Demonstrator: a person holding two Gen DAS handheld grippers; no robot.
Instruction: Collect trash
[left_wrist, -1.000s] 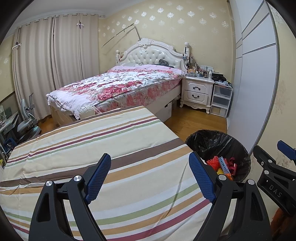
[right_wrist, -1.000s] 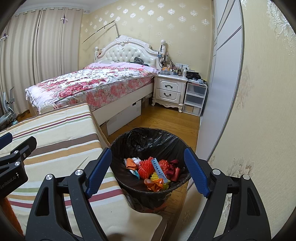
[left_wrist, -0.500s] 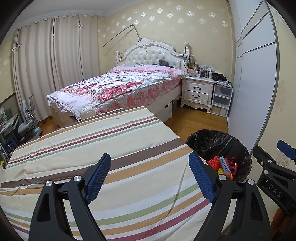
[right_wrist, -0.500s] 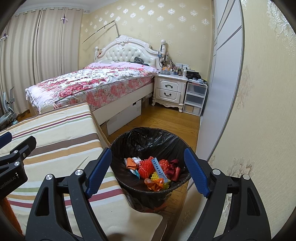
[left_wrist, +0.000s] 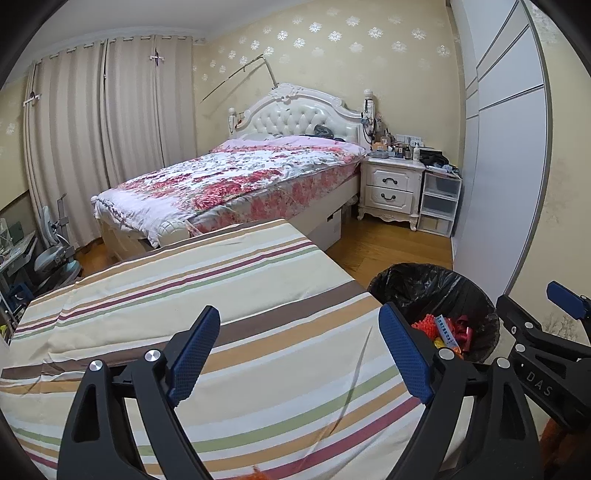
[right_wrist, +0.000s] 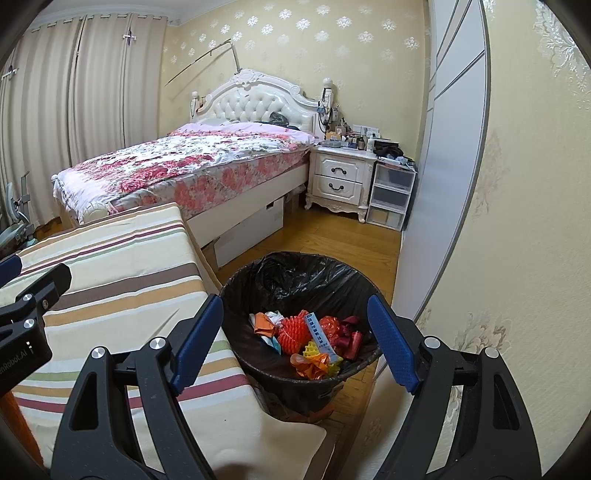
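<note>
A black-lined trash bin (right_wrist: 295, 277) stands on the floor beside the striped cloth-covered table (right_wrist: 122, 266). Inside lie several scraps of trash (right_wrist: 306, 338): orange, red and yellow wrappers and a blue-and-white strip. My right gripper (right_wrist: 295, 325) hangs open over the bin, nothing between its blue pads. My left gripper (left_wrist: 299, 332) is open above the striped table (left_wrist: 221, 288), its pads empty. In the left wrist view the bin (left_wrist: 432, 288) sits at the right, with the right gripper's black body (left_wrist: 543, 354) beside it.
A bed with a floral quilt (left_wrist: 236, 181) stands beyond the table. A white nightstand (left_wrist: 391, 188) and plastic drawers (left_wrist: 439, 206) sit by the wardrobe wall (left_wrist: 506, 166). Wooden floor (right_wrist: 332, 240) lies between bed and bin. Curtains (left_wrist: 103, 129) cover the left wall.
</note>
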